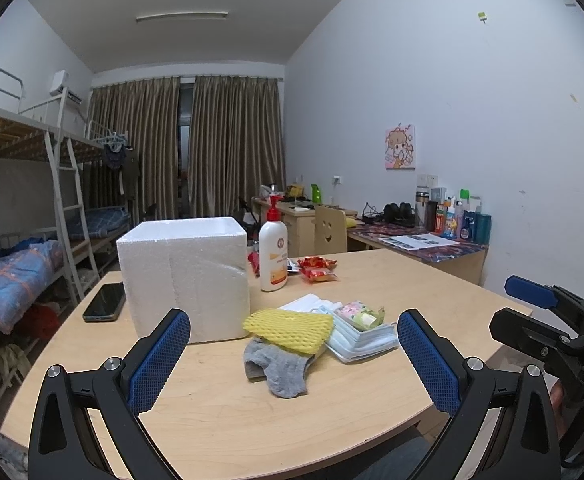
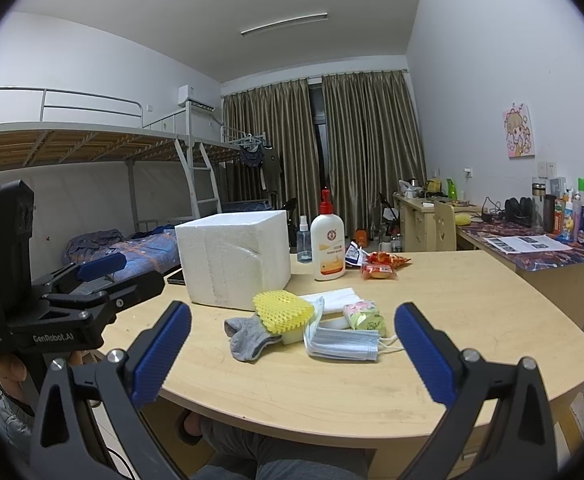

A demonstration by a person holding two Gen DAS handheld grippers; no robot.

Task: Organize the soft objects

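A small heap lies mid-table: a grey sock [image 1: 278, 368] [image 2: 248, 340], a yellow foam net [image 1: 290, 328] [image 2: 284, 310], a stack of blue face masks [image 1: 361, 340] [image 2: 341, 342], a floral tissue pack [image 1: 361, 314] [image 2: 361, 314] and folded white cloth [image 1: 311, 302] [image 2: 335, 296]. A white foam box [image 1: 184, 276] [image 2: 234, 258] stands behind it. My left gripper [image 1: 293, 360] hangs open over the near table edge, short of the heap. My right gripper [image 2: 292, 354] is open too, nothing between its fingers. Each gripper shows in the other's view, the right one [image 1: 547, 316] and the left one [image 2: 92, 280].
A lotion pump bottle [image 1: 274, 256] [image 2: 327, 248], red snack packets [image 1: 317, 268] [image 2: 381, 266] and a small spray bottle [image 2: 303, 240] stand behind the heap. A phone [image 1: 106, 302] lies left of the box. Bunk beds are left, a cluttered desk [image 1: 431, 240] right.
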